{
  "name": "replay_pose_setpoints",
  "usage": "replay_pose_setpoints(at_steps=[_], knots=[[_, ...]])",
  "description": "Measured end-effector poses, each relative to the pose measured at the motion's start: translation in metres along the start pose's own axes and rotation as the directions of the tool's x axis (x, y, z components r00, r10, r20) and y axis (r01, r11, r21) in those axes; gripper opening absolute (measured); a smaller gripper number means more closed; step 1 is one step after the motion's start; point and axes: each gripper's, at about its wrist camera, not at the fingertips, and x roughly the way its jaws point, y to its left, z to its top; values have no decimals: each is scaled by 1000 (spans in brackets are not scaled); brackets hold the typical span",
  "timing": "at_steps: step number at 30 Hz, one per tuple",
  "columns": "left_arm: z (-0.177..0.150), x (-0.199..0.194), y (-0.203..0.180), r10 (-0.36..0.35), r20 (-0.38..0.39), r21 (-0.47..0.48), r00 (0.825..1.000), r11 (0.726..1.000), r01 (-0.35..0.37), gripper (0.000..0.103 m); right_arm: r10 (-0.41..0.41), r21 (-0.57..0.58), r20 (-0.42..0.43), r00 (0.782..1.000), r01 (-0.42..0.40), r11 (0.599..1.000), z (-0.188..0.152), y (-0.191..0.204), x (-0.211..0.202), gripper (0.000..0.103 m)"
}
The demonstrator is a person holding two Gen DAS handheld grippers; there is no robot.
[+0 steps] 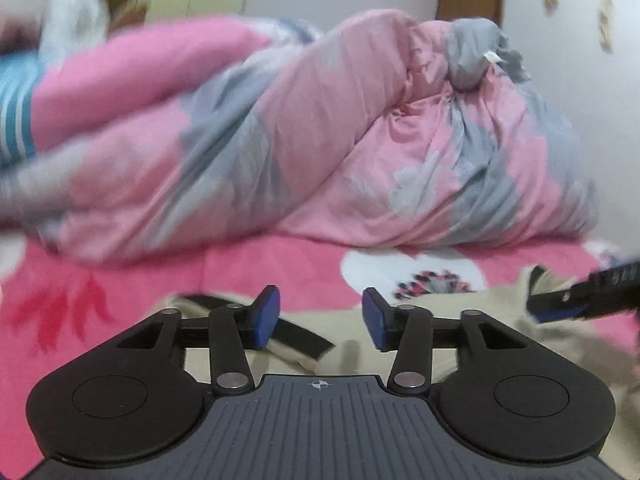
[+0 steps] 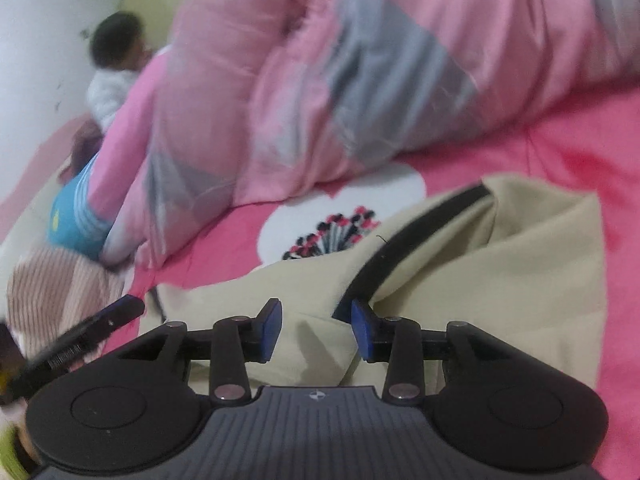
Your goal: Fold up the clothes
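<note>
Item: beige garment (image 2: 460,264) w/ black trim, crumpled on pink bedsheet (image 2: 580,136), below quilt (image 1: 320,128). Left gripper (image 1: 321,320) & right gripper (image 2: 316,330): both wide, empty, low over cloth; prob. positioned to pinch edges.

Both wrist views sit low and close over the bed (image 1: 248,264), facing the quilt (image 1: 320,128), sharing the beige garment (image 2: 460,264).

1. L gripper (image 1: 321,318): jaws apart, blue pads (image 1: 267,316) facing, nothing between (low, pointing fwd).
2. R gripper (image 2: 316,330): jaws apart too, nothing gripped; its tip shows at the L view's right edge.
</note>
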Motion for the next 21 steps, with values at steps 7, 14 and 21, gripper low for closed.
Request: replay_pose_setpoints(at_steps=[7, 14, 21], knots=[[-27, 18, -18, 15, -97, 201, 995, 980, 5, 54, 44, 209, -9, 999, -41, 977, 4, -36, 19, 41], [-29, 19, -15, 31, -82, 185, 996, 983, -15, 63, 78, 381, 80, 994, -103, 919, 1, -63, 11, 41], [-31, 20, -17, 55, -73, 189, 996, 981, -41, 67, 96, 383, 37, 995, -103, 918, -10, -57, 7, 43]])
